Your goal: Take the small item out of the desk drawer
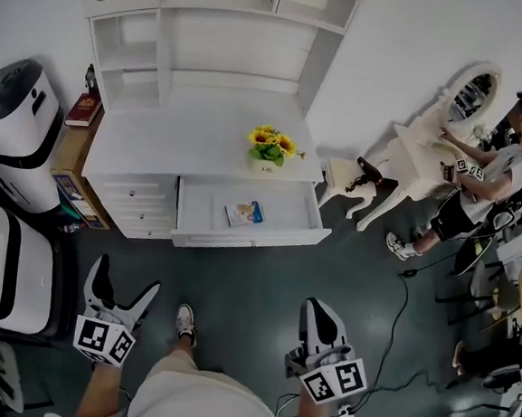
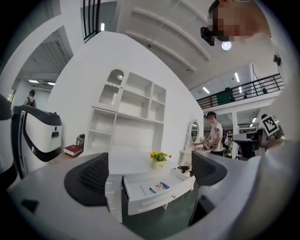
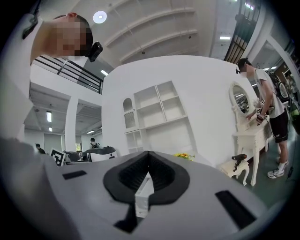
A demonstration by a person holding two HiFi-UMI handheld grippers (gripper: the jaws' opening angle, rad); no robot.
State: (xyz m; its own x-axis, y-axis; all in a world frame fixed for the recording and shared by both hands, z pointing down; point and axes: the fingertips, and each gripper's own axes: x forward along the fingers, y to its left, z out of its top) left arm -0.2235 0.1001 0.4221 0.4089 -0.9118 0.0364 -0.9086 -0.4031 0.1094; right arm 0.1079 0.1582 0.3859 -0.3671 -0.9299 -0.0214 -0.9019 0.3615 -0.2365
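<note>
The white desk (image 1: 195,134) has its wide drawer (image 1: 288,210) pulled open toward me. Inside lies a small blue-and-white packet (image 1: 244,212), which the left gripper view shows as the packet (image 2: 159,187) between the spread jaws. My left gripper (image 1: 124,287) hangs low at the lower left, well short of the drawer, open and empty; in its own view the left gripper (image 2: 150,173) frames the drawer (image 2: 157,193). My right gripper (image 1: 321,324) is at the lower right, shut with nothing in it, and the right gripper (image 3: 149,165) points at the desk's upper shelves.
A pot of yellow flowers (image 1: 271,148) stands on the desktop above the drawer. White machines (image 1: 9,127) and a red book (image 1: 83,108) are at the left. At the right a person (image 1: 491,178) stands by a vanity table (image 1: 421,144), with a stool (image 1: 350,179) and a floor cable (image 1: 396,324).
</note>
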